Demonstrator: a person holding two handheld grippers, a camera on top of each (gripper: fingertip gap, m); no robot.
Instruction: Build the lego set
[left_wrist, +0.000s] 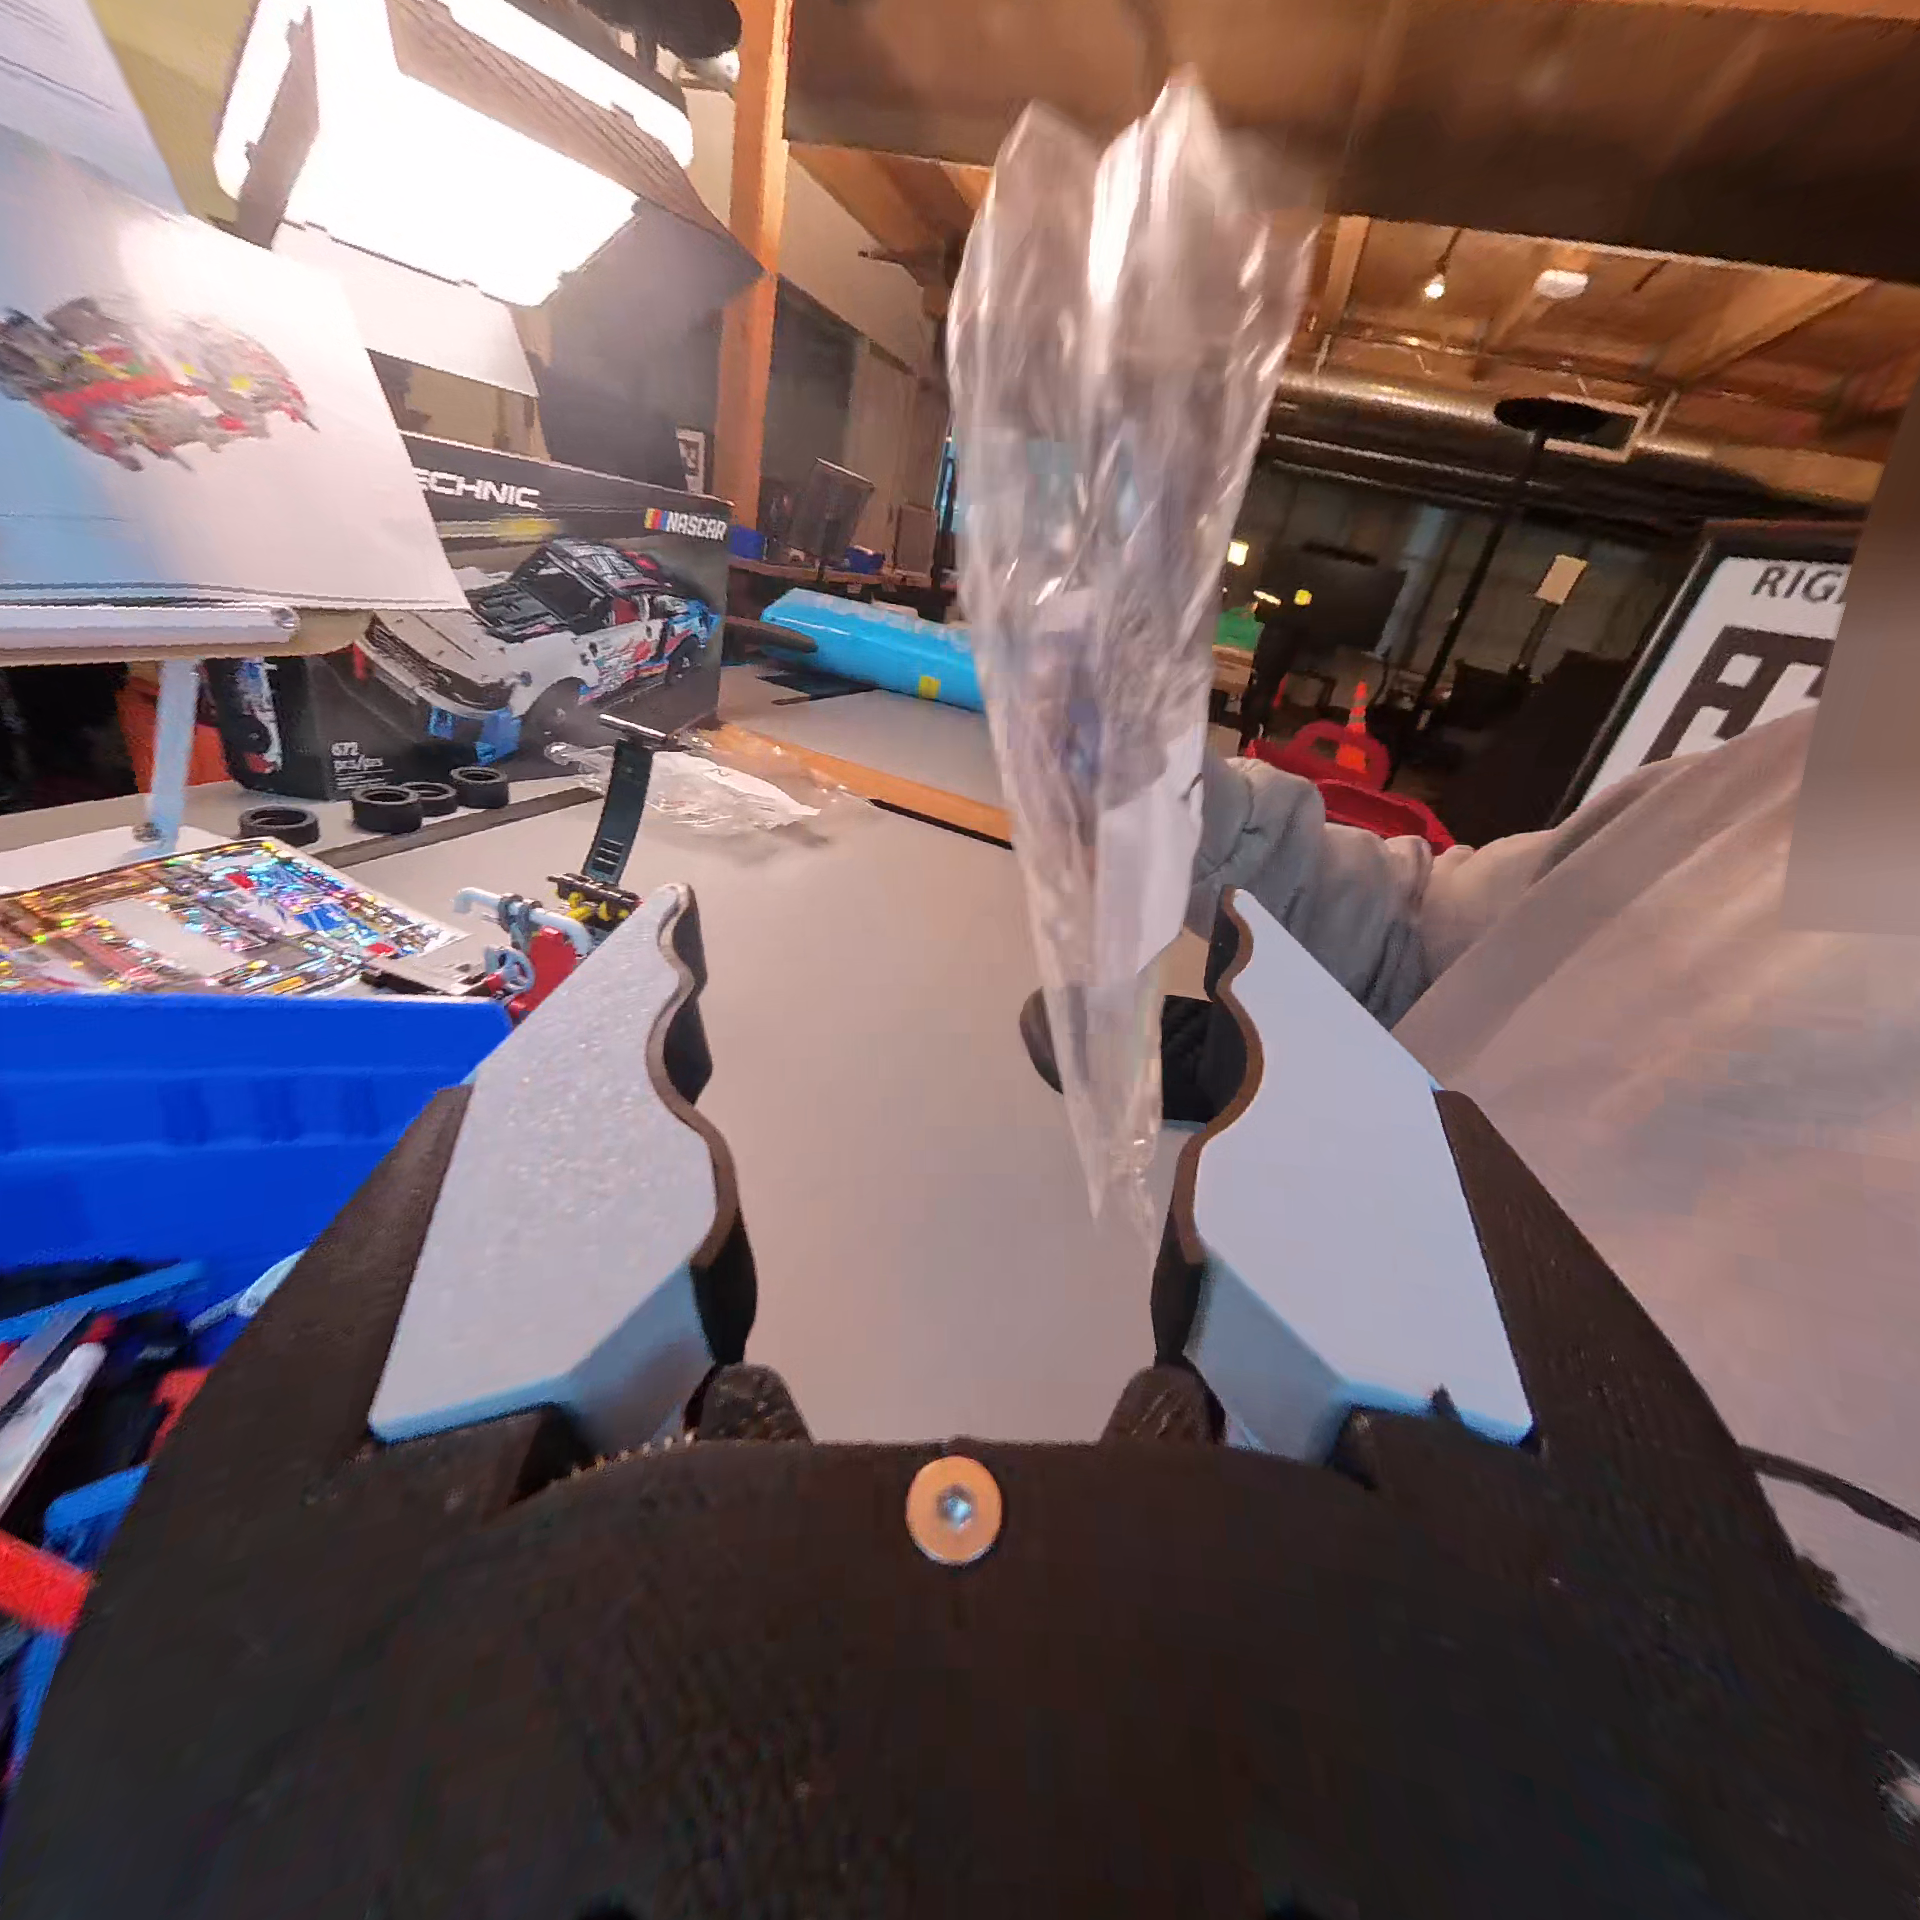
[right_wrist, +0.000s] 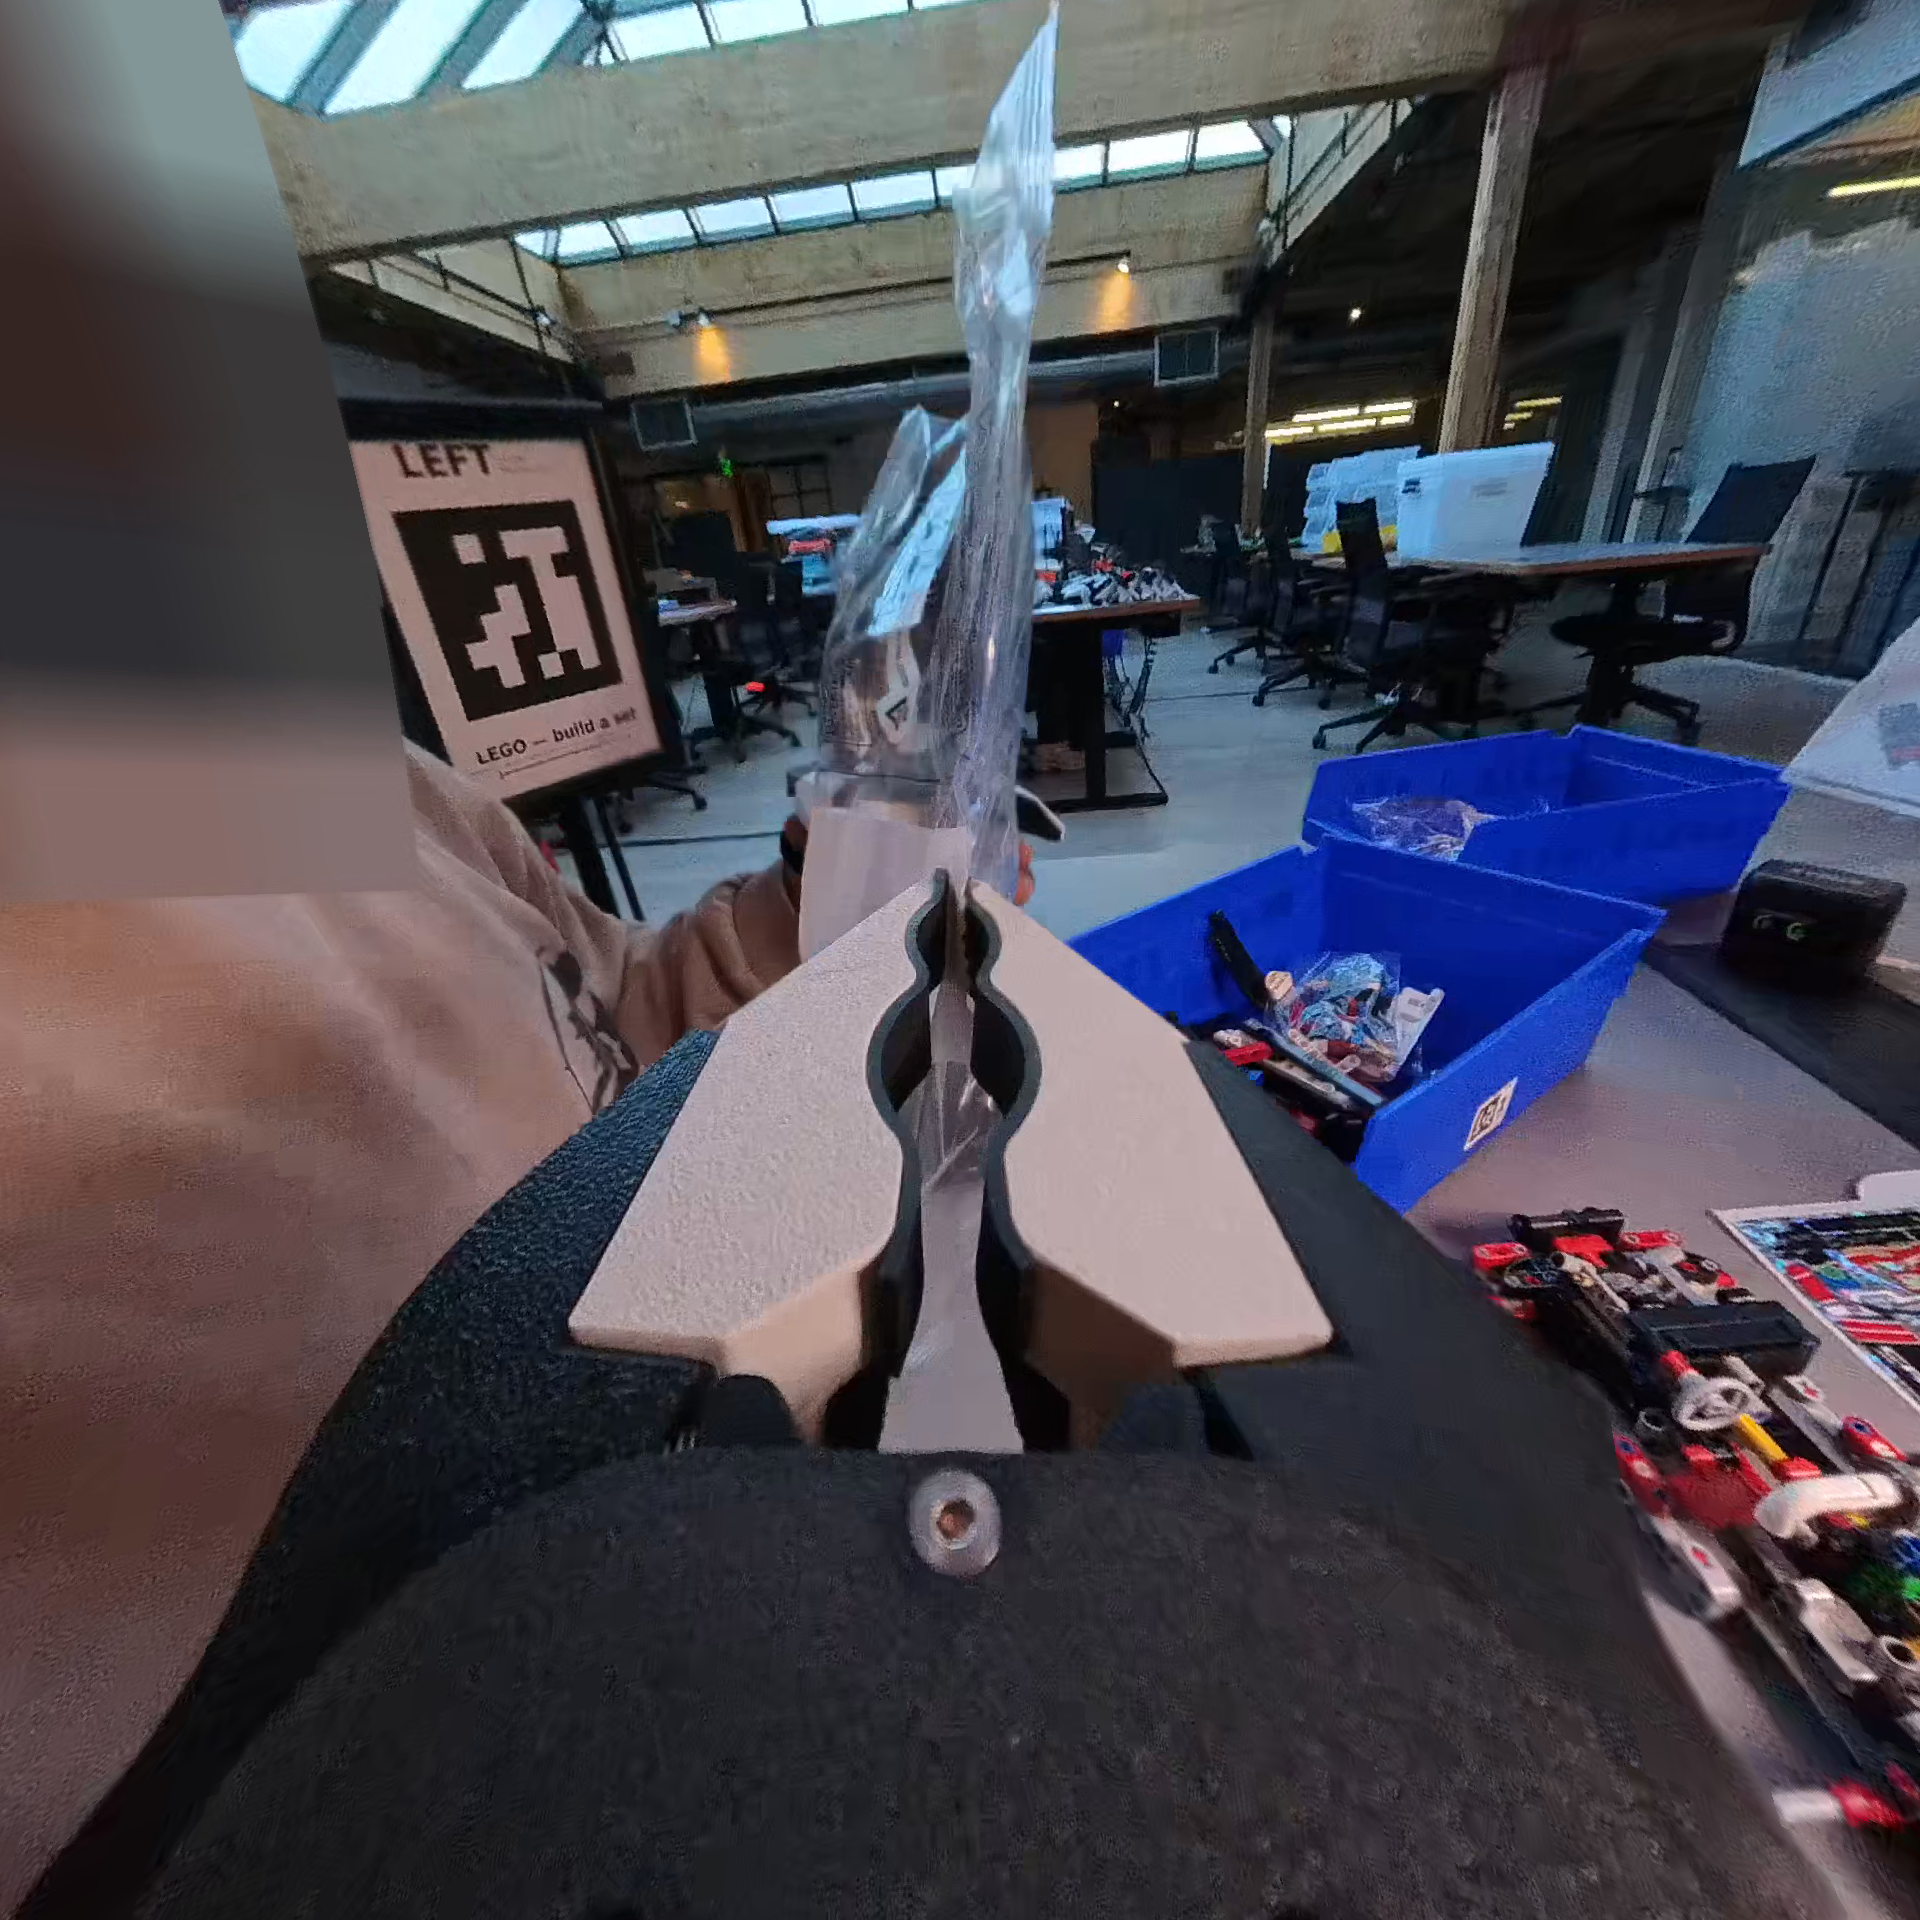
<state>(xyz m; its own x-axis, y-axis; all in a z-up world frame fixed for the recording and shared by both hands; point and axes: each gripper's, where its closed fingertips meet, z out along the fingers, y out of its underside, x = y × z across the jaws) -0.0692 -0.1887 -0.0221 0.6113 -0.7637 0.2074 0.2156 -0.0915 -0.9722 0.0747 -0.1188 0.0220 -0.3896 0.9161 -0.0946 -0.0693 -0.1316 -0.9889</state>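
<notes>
Sitting nearest in the right wrist view, a half-built lego chassis (right_wrist: 1714, 1423) of red, black and grey pieces on the grey table (right_wrist: 1662, 1122). Holding loose parts and a small sealed packet (right_wrist: 1345, 1013), a blue plastic bin (right_wrist: 1496, 997); behind it, a second blue bin (right_wrist: 1621, 800). Pinching a crinkled clear plastic bag (right_wrist: 982, 540) upright, the right gripper (right_wrist: 957, 899), jaws pressed together. Spreading wide and gripping nothing, the left gripper (left_wrist: 956, 935), the bag (left_wrist: 1101, 582) hanging beside its right finger. Standing farther back, the lego box (left_wrist: 561, 634).

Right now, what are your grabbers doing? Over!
Right gripper shut on clear plastic bag, held upright. Left gripper open, fingers empty, bag hanging just ahead. Half-built car waiting on table. Nothing blocking.
</notes>
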